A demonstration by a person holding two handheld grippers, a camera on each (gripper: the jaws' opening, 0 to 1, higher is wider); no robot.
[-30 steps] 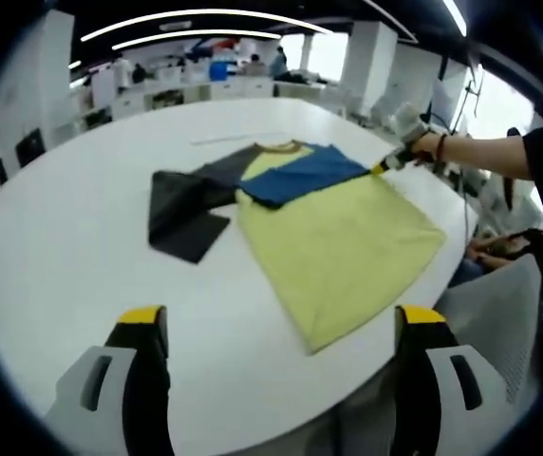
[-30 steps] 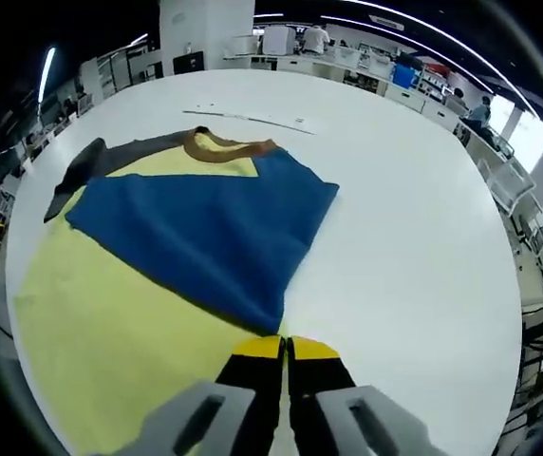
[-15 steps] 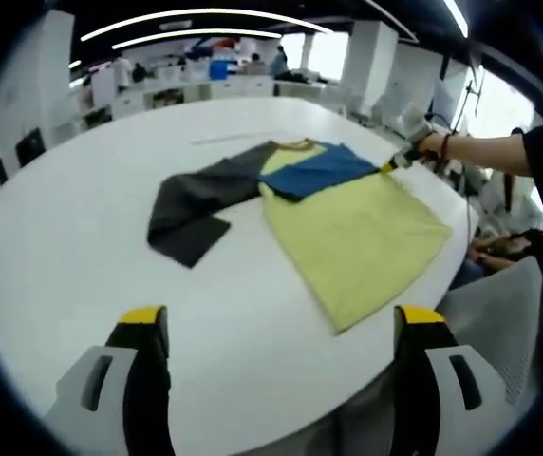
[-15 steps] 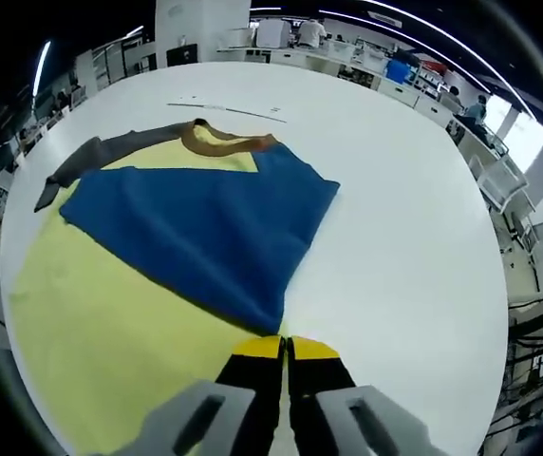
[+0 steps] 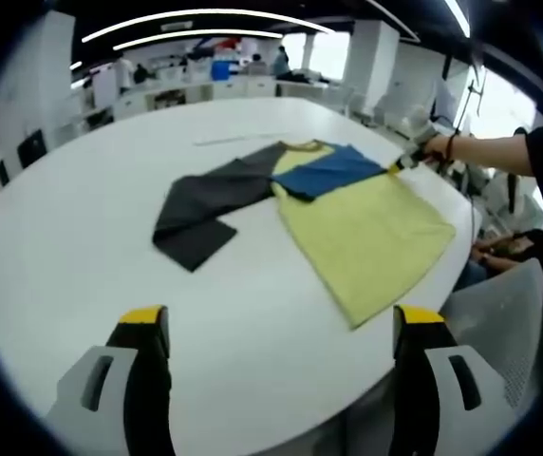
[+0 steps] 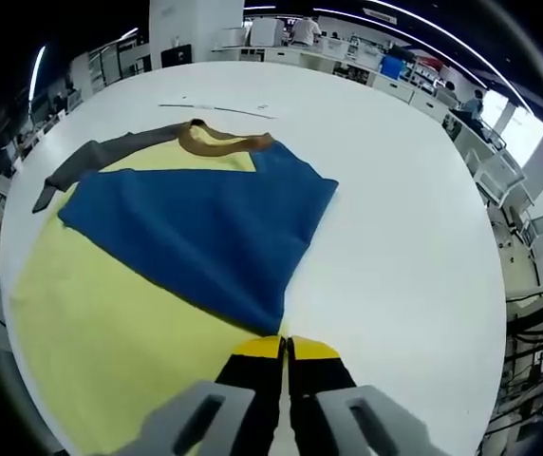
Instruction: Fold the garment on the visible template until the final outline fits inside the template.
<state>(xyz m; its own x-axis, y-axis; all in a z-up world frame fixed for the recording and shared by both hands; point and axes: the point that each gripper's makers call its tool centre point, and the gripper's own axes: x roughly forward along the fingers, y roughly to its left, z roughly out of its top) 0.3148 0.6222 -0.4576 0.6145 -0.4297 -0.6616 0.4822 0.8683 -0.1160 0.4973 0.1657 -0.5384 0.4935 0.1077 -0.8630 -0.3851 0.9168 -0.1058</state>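
Observation:
A T-shirt lies spread on the white round table [image 5: 82, 247]. Its body is yellow [image 5: 366, 233], with a blue sleeve [image 5: 333, 171] folded over the chest and a dark grey sleeve [image 5: 205, 204] stretched out to the left. My right gripper [image 6: 285, 344] is shut on the tip of the blue sleeve [image 6: 196, 233], where it meets the yellow body [image 6: 110, 323]. The same gripper [image 5: 400, 163] shows at the shirt's right edge in the left gripper view, held by a person's hand. My left gripper [image 5: 281, 318] hangs open over bare table, well short of the shirt.
A thin straight line [image 6: 215, 109] is marked on the table beyond the brown collar [image 6: 219, 142]. The table edge runs close to the shirt's hem [image 5: 414, 285]. A grey chair [image 5: 499, 313] stands beside it. Desks and people fill the far background.
The shirt has slid to the right across the table, pulled by the shut right gripper. The grey sleeve has drawn out straighter. The left gripper has stayed still.

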